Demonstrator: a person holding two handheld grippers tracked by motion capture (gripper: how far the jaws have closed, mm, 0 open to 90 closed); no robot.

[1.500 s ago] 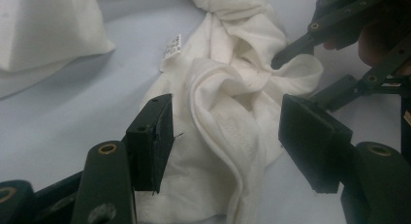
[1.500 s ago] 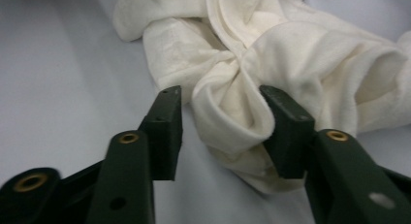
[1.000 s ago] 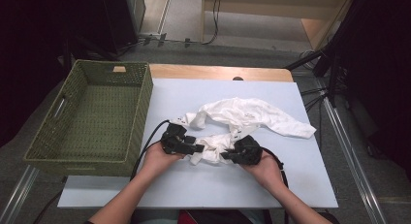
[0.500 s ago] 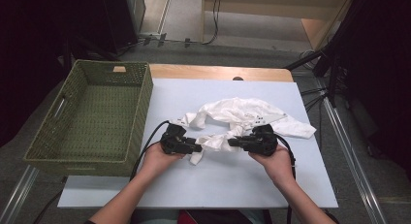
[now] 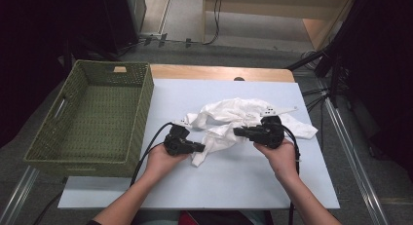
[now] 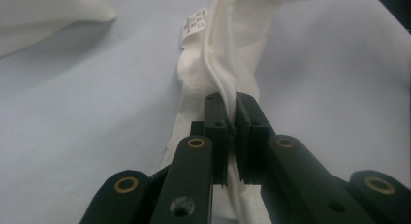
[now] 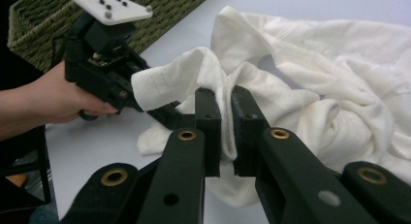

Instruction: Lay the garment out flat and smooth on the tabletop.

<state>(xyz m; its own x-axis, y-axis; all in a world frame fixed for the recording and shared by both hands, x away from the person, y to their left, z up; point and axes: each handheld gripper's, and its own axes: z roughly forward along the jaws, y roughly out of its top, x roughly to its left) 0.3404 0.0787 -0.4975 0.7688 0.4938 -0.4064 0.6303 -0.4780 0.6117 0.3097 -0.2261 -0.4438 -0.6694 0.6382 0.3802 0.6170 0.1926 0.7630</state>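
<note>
— What did the left gripper (image 5: pixel 200 148) have hold of?

— Its jaws had just been closing and stood pinched on a seam of the white garment (image 5: pixel 243 119). In the left gripper view the cloth (image 6: pixel 228 64) ran up from between the pads, a small label (image 6: pixel 194 21) hanging beside the fold.

— And the right gripper (image 5: pixel 237 132)?

— Clamped as well. The right gripper view showed a bunched fold of the garment (image 7: pixel 310 88) squeezed between its narrow jaws, with the left gripper (image 7: pixel 162 112) just beyond, held in the person's left hand (image 7: pixel 53 98).

— Where did the garment lie?

— Crumpled near the middle of the pale blue table (image 5: pixel 234 186), the near part stretched between the two grippers, the rest spread behind and to the right.

— Anything else close by?

— A green woven basket (image 5: pixel 141 108) stood at the table's left edge, well apart from the garment. Both forearms came in from the near side, cables trailing from each gripper.
</note>
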